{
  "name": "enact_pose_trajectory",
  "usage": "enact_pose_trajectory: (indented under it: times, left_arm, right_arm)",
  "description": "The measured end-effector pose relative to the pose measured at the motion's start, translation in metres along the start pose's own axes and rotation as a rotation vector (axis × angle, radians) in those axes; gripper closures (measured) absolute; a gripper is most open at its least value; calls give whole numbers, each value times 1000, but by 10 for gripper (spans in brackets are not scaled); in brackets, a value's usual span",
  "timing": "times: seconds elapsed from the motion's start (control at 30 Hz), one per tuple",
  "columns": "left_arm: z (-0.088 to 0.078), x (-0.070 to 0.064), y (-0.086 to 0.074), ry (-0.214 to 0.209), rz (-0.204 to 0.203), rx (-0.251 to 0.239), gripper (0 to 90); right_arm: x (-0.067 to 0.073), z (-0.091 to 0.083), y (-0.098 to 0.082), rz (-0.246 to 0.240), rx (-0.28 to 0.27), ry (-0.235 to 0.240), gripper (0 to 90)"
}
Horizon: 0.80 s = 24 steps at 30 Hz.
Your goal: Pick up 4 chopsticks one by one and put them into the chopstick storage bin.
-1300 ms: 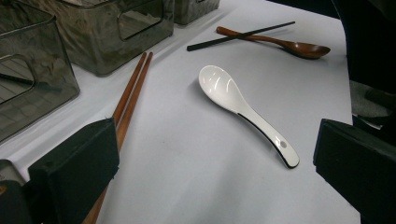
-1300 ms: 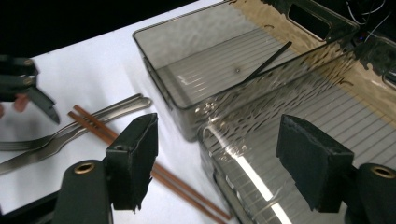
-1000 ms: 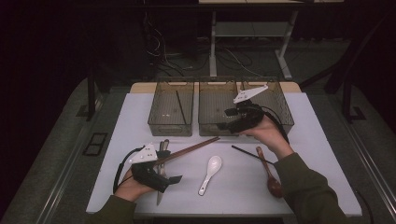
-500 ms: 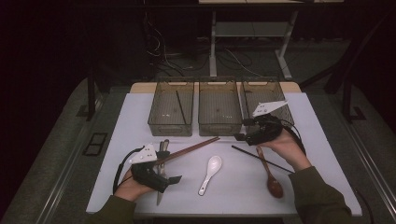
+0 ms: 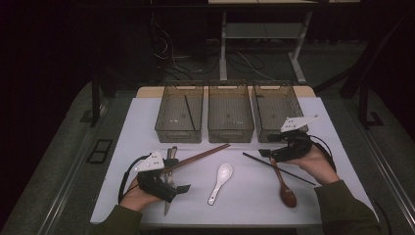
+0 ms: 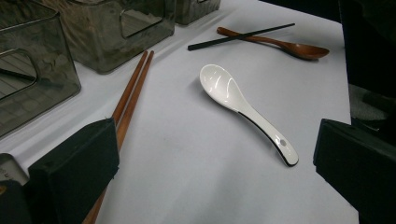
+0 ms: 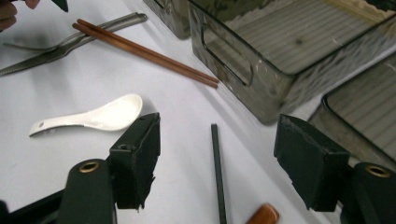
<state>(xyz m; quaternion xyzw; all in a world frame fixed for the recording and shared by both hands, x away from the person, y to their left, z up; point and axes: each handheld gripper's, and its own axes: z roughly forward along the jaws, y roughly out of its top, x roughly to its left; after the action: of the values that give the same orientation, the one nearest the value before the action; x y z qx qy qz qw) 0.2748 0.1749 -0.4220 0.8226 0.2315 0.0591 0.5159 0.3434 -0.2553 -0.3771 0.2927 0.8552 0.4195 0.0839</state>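
A black chopstick (image 5: 288, 172) (image 7: 217, 172) lies crossed over a brown wooden spoon (image 5: 284, 188) (image 6: 289, 46) at the right of the white mat. My right gripper (image 5: 266, 152) (image 7: 217, 135) hovers low over the chopstick's far end. Its jaws have just been closing a little but stand open, with the chopstick on the mat between them, untouched. At mid-table rests a white ceramic spoon (image 5: 220, 181) (image 6: 233, 98) (image 7: 93, 116). My left gripper (image 5: 183, 188) (image 6: 210, 163) rests open near the front left, beside a pair of brown chopsticks (image 5: 200, 155) (image 6: 133, 88) (image 7: 144, 52).
Three clear bins (image 5: 178, 133) (image 5: 230, 133) (image 5: 274, 132) stand in a row at the back; the left one holds a black chopstick (image 5: 190, 113). A metal fork and knife (image 5: 169, 156) (image 7: 70, 39) lie by my left hand.
My right gripper has come from above the bins down and toward the person, to the black chopstick's end. The left hand has stayed put.
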Motion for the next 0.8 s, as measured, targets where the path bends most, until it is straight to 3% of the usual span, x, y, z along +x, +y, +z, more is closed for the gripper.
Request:
enact_pose_trajectory:
  times: [0.37, 0.5, 0.8]
  left_arm:
    - [0, 0, 0, -4, -2, -3, 0]
    - [0, 0, 0, -3, -7, -5, 0]
    - [0, -1, 0, -6, -8, -2, 0]
  right_arm:
    - [1, -9, -22, 32, 22, 12, 356]
    - [0, -11, -33, 49, 56, -6, 384]
    - [0, -13, -51, 22, 124, -36, 531]
